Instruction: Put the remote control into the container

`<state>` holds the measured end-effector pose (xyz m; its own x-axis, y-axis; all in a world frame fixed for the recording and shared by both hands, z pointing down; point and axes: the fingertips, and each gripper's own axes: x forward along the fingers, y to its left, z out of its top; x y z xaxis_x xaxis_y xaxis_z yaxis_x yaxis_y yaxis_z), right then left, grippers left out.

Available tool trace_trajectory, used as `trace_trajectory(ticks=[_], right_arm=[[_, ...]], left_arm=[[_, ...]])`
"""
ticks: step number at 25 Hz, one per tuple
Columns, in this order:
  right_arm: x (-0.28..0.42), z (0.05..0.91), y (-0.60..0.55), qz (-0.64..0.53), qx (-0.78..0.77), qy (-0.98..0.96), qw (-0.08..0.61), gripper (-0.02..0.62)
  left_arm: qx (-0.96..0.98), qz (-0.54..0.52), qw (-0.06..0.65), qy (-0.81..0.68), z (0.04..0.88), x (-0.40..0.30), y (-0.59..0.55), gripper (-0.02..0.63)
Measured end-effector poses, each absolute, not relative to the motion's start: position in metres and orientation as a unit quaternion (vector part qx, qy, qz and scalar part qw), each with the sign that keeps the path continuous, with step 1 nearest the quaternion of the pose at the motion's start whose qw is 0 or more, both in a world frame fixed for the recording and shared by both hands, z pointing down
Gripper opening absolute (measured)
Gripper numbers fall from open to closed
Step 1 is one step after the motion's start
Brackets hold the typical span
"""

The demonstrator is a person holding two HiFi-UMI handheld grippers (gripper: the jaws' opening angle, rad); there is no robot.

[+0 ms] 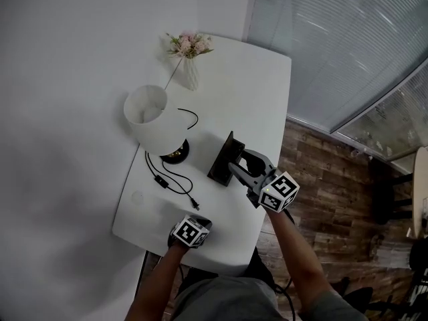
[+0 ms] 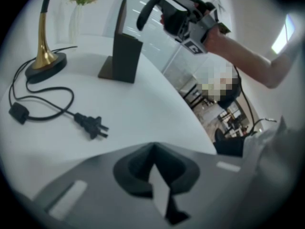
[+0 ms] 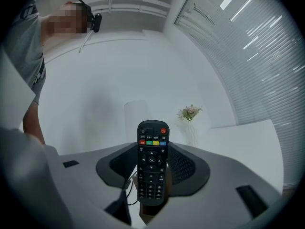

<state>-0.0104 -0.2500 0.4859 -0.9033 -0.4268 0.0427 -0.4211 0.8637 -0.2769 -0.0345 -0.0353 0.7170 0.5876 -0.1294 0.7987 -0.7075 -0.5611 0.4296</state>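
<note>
A black remote control stands upright between the jaws of my right gripper, which is shut on its lower half, buttons facing the camera. In the head view my right gripper hovers just over the dark box-like container at the middle of the white table; the remote is mostly hidden there. A brown edge of the container shows right below the remote. My left gripper rests at the table's near edge, shut and holding nothing. From the left gripper view the container stands upright with my right gripper above it.
A white-shaded lamp with a brass base stands left of the container. Its black cord and plug trail across the near table. A vase of flowers sits at the far end. Wooden floor lies beyond the right edge.
</note>
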Motion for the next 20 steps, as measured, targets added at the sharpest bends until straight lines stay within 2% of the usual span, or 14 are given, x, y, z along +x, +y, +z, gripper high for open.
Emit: trace_trajectory(ticks=[10, 20], right_arm=[[-0.016, 0.501, -0.254, -0.132, -0.205, 0.97, -0.008, 0.204], [-0.021, 0.516, -0.255, -0.128, -0.198, 0.972, -0.021, 0.204]], left_arm=[[0.803, 0.376, 0.374, -0.272, 0.716, -0.034, -0.036, -0.006], [0.801, 0.366, 0.388, -0.27, 0.716, -0.034, -0.036, -0.005]])
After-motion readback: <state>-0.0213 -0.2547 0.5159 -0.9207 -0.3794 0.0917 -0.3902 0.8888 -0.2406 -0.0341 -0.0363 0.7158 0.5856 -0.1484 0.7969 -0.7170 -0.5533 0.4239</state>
